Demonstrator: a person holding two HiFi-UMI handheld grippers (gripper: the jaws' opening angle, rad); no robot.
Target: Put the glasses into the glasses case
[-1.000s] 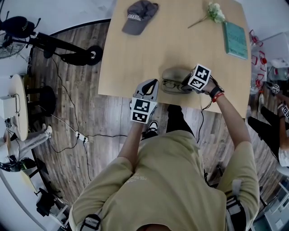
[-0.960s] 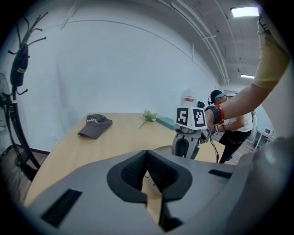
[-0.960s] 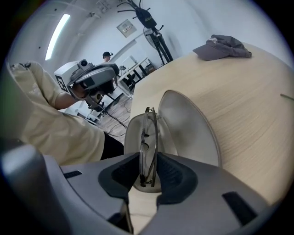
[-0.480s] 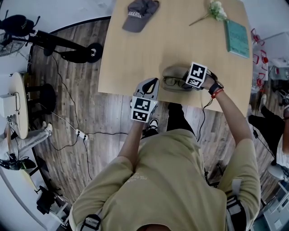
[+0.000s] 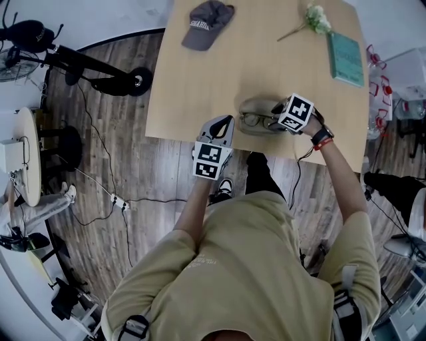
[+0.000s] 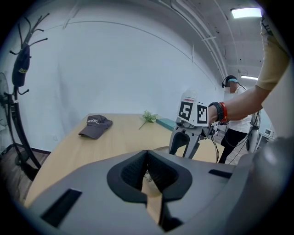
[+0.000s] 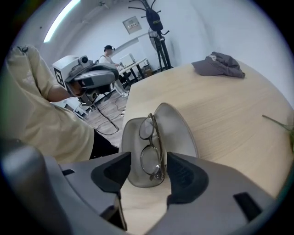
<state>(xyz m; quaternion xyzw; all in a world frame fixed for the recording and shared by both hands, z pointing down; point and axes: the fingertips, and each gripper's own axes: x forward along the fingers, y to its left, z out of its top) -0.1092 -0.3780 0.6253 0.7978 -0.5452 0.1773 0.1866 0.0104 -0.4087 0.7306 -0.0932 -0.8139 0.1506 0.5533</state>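
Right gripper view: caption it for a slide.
Right claw, jaws just opened off glasses lying between them in open case.

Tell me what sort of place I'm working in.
Probably an office or lab workroom: a light wooden table, a ceiling strip light, and a power strip with cables on the plank floor.

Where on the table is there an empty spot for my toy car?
The wide middle of the table is bare, between the cap, the flower, the book and the glasses case. The near left corner is bare. Around the case it is crowded: the right gripper, its jaws just opened, hangs over the glasses.
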